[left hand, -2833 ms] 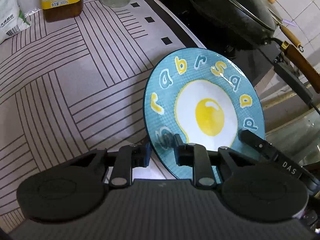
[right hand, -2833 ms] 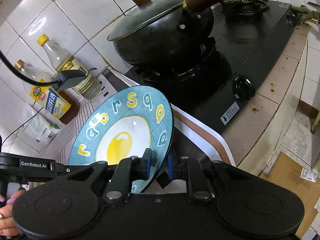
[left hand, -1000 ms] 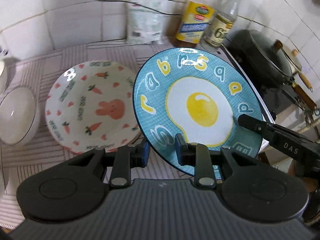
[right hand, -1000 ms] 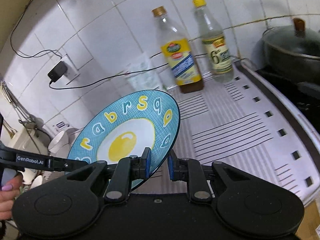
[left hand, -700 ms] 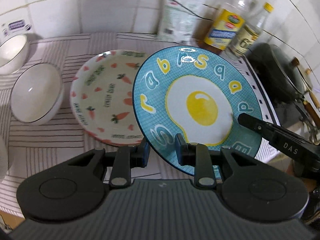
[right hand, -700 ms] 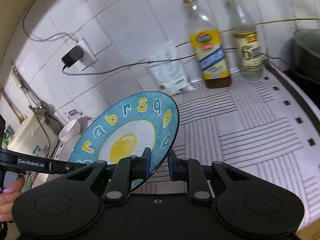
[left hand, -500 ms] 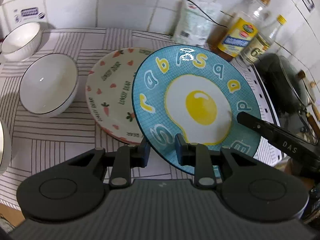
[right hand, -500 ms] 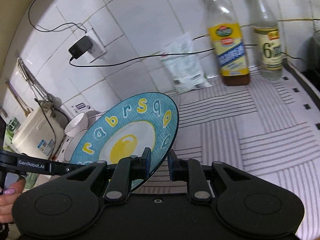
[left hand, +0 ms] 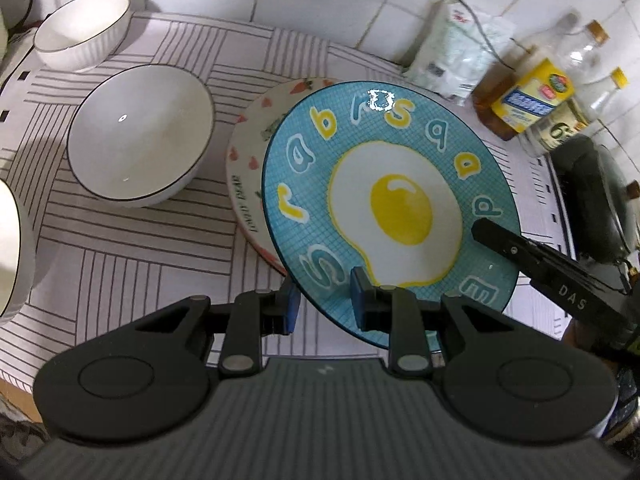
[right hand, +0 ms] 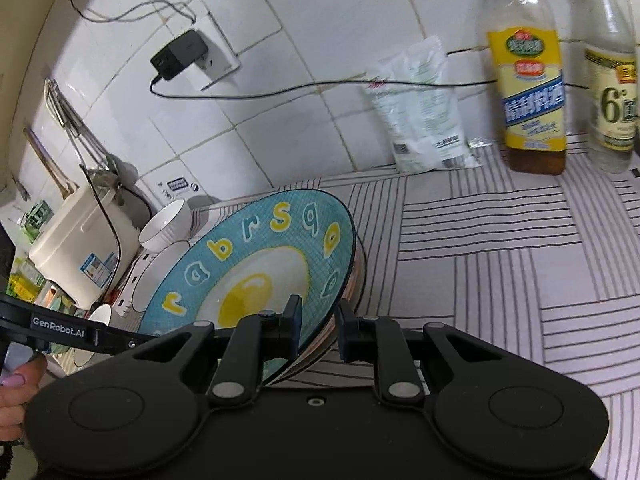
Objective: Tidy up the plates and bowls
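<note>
Left gripper and right gripper each clamped the blue plate's rim. The plate hung tilted over the carrot plate, beside a white bowl.

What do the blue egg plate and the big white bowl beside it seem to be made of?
Blue egg plate: probably glazed ceramic; a sharp white glare spot sits near its far rim and the printed pattern looks sealed under gloss. Big white bowl: likely glazed ceramic or porcelain too; smooth white inside with small bright highlights and a thin dark rim line. Melamine cannot be ruled out for either.
</note>
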Motion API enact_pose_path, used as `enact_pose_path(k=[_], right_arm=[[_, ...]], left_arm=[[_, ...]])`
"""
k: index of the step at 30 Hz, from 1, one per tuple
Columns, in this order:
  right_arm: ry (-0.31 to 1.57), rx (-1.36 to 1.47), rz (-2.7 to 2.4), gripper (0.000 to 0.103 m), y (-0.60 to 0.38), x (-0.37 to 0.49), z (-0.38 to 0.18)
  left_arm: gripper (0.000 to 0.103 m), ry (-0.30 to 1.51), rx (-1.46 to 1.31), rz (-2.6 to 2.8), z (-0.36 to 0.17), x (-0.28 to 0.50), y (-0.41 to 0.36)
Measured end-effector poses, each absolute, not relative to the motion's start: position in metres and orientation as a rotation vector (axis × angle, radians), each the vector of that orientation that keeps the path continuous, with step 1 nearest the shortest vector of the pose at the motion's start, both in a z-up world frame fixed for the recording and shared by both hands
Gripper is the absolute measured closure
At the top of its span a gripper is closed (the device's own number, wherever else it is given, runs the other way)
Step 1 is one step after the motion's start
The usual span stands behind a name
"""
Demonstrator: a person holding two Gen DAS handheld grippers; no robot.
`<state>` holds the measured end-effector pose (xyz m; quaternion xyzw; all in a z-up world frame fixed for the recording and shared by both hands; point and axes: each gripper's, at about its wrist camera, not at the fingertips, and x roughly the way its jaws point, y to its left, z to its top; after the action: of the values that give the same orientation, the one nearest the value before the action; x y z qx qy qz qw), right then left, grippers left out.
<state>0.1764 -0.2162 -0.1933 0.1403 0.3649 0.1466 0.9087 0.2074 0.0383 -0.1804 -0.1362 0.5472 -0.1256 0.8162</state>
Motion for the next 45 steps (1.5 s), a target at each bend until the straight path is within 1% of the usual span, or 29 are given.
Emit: enact_pose_path(k=[12,24,27,31,35,42,45], right_arm=[[0.81,0.213,0.297,0.081,-0.196,0.205,-0.208],[0.82,0.104,0.23,0.08,-0.18,0.219,-0.202],[0.809,0.026,0.216,0.078,-0.17,0.219,-0.202],[0.801,0.002,0.205,0.077,-0.167,0.221,-0.202],[0.792,-0.082,0.187,0.068,-0.154,0.218,-0.203],[0.778,-0.106,0.132,0.066,-0.146,0.216,-0.206],[0.776,-0.092,0.124,0.068,-0.15,0.214,-0.208]], left_arm=[[0.077,1.275,-0.313,-0.224,-0.196,0.234,0.046],[0.075,1.333,-0.378,-0.193,-0.205,0.244,0.047],[0.074,1.329,-0.378,-0.176,-0.206,0.244,0.047],[0.074,1.329,-0.383,-0.165,-0.207,0.245,0.047],[0.074,1.333,-0.397,-0.14,-0.21,0.245,0.046],[0.074,1.344,-0.403,-0.112,-0.213,0.245,0.045],[0.074,1.337,-0.371,-0.122,-0.213,0.243,0.042]])
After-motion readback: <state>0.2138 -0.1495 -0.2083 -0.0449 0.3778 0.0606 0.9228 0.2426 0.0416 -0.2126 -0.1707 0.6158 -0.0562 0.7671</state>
